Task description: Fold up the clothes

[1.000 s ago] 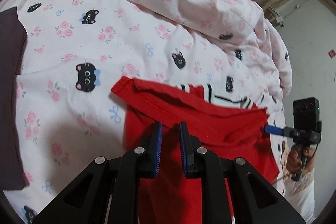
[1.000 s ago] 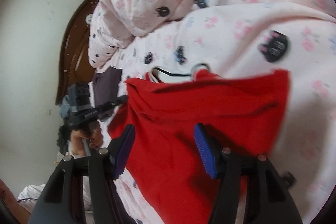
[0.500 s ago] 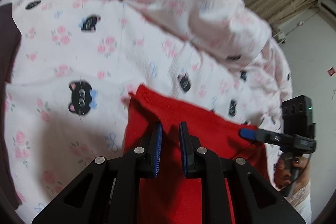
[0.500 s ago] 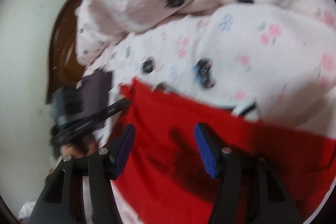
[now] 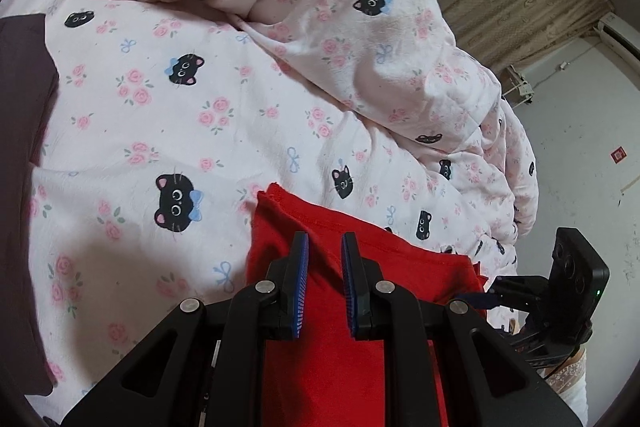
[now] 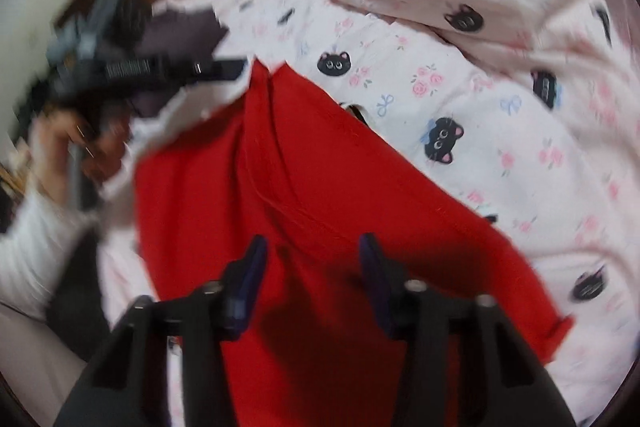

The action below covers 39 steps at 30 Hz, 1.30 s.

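The white striped cloth that showed past the far edge of the red garment [image 5: 344, 339] a second ago is now almost wholly covered; only a sliver of it peeks out by the hem in the right wrist view, and the garment lies on the bed sheet [image 5: 168, 131] in front of the heaped quilt [image 5: 360, 27] as a flatter folded panel. The left tongs [image 5: 323, 287] point forward and down over the garment near its left corner, the blue pads a narrow gap apart with red cloth seen through the gap; I cannot tell whether they pinch any fabric. The right tongs [image 6: 314, 279] hover over the near part of the garment, released, pads wide apart, their shadow on the cloth. In that blurred view a hand [image 6: 80, 143] in a white sleeve grips the left tool's handle beside the garment's left corner. A dark cloth [image 5: 24, 75] lies at the sheet's left edge.
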Each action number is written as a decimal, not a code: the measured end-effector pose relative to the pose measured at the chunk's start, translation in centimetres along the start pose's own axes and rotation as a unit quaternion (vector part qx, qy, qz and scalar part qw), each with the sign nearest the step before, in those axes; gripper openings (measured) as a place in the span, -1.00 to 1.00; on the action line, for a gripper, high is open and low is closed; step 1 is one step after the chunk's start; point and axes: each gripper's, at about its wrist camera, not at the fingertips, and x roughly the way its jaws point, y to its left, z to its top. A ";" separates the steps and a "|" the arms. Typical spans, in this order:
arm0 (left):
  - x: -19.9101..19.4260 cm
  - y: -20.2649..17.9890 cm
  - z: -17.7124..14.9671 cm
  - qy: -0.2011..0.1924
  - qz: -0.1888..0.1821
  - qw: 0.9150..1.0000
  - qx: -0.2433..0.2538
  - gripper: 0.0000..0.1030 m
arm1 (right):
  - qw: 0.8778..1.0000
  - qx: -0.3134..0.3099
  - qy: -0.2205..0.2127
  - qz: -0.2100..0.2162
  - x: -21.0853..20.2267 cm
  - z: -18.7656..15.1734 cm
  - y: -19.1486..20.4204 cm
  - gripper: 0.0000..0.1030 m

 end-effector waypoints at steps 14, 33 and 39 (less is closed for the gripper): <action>-0.5 0.0 0.2 -0.008 -0.012 1.000 0.002 -0.73 | 0.996 -0.036 0.056 -0.057 1.3 1.9 -0.9 -0.96; 3.8 -0.6 -1.1 0.036 0.030 0.998 0.039 -0.72 | 0.987 0.003 0.084 -0.137 1.8 4.8 -5.9 -0.91; 4.2 -0.3 -1.2 0.032 0.041 0.998 0.034 -0.72 | 0.990 -0.012 0.063 -0.123 -2.5 2.7 -6.4 -0.91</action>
